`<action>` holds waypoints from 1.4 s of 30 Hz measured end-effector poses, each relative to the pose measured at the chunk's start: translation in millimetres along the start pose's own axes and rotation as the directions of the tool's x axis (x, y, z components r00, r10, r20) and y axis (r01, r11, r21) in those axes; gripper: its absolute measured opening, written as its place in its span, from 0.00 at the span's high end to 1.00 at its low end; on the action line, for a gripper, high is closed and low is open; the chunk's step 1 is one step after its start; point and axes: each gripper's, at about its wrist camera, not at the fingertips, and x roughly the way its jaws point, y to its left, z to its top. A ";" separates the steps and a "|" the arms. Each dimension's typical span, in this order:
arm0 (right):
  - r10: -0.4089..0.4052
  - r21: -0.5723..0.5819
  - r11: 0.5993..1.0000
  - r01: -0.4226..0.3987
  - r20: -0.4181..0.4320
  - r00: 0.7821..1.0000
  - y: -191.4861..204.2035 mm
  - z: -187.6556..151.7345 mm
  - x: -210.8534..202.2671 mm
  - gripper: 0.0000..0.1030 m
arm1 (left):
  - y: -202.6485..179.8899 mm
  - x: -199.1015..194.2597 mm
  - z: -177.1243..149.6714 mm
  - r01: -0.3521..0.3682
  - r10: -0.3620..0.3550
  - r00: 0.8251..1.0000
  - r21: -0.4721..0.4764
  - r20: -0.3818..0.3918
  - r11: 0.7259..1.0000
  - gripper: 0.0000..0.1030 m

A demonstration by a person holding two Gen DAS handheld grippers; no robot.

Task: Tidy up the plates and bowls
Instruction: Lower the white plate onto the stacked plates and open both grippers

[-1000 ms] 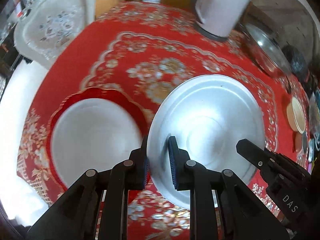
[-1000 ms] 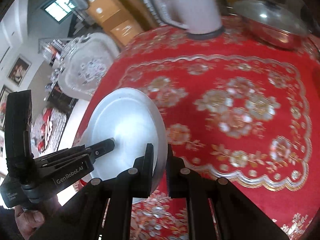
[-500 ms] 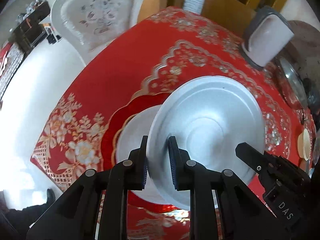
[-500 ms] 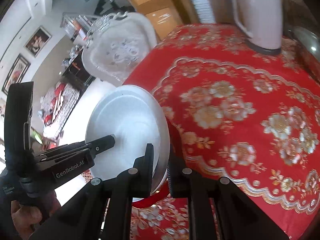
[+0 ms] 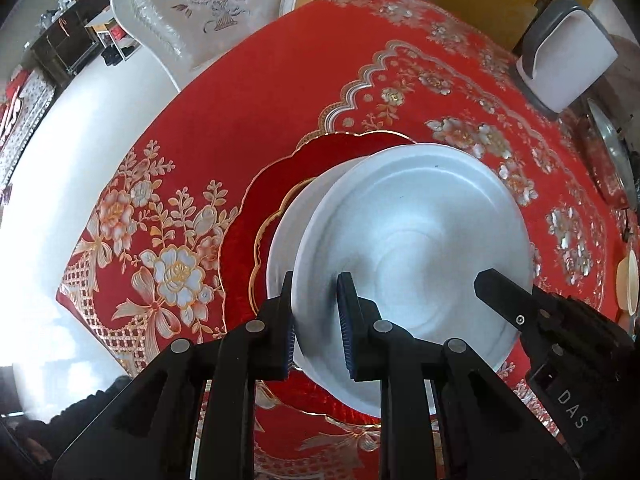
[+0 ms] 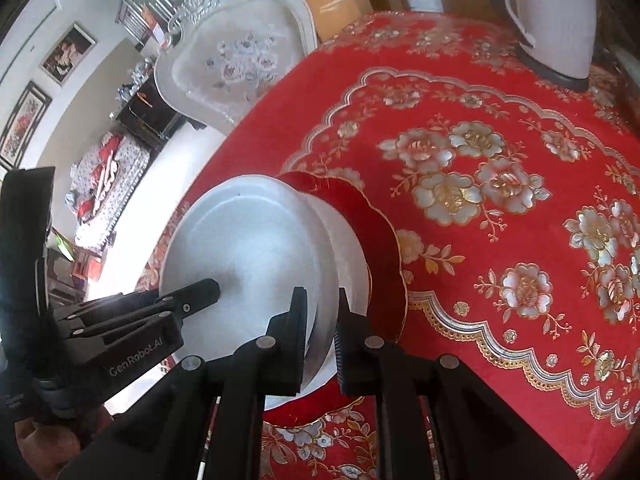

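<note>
A white plate (image 5: 416, 256) is held by both grippers, one on each side of its rim. My left gripper (image 5: 316, 320) is shut on its near-left rim. My right gripper (image 6: 320, 324) is shut on the opposite rim; the plate also shows in the right wrist view (image 6: 248, 248). The plate hangs just above a red scalloped plate with a white centre (image 5: 256, 208), which lies on the red tablecloth and also shows in the right wrist view (image 6: 380, 240). The red plate's middle is mostly hidden under the white one.
A white kettle (image 5: 568, 60) stands at the far side of the table; it also shows in the right wrist view (image 6: 556, 20). A steel lidded pot (image 5: 612, 148) is far right. A white carved chair (image 5: 200, 4) stands beyond the table's far-left edge. Small dishes (image 5: 628, 280) lie at the right edge.
Both grippers have carried the white plate leftward, from beside the red plate to over it. The view has risen and pulled back.
</note>
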 end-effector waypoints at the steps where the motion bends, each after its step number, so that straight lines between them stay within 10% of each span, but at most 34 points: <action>1: -0.004 -0.005 1.000 0.004 -0.001 1.000 0.7 -0.5 1.2 0.88 | 0.4 1.0 -0.1 -0.002 0.002 1.000 0.001 -0.002 1.000 0.82; 42: -0.038 -0.031 0.999 0.039 0.032 0.999 4.3 0.9 -6.9 0.78 | 1.3 -15.4 -3.4 -0.059 0.056 0.993 0.026 0.104 0.998 0.81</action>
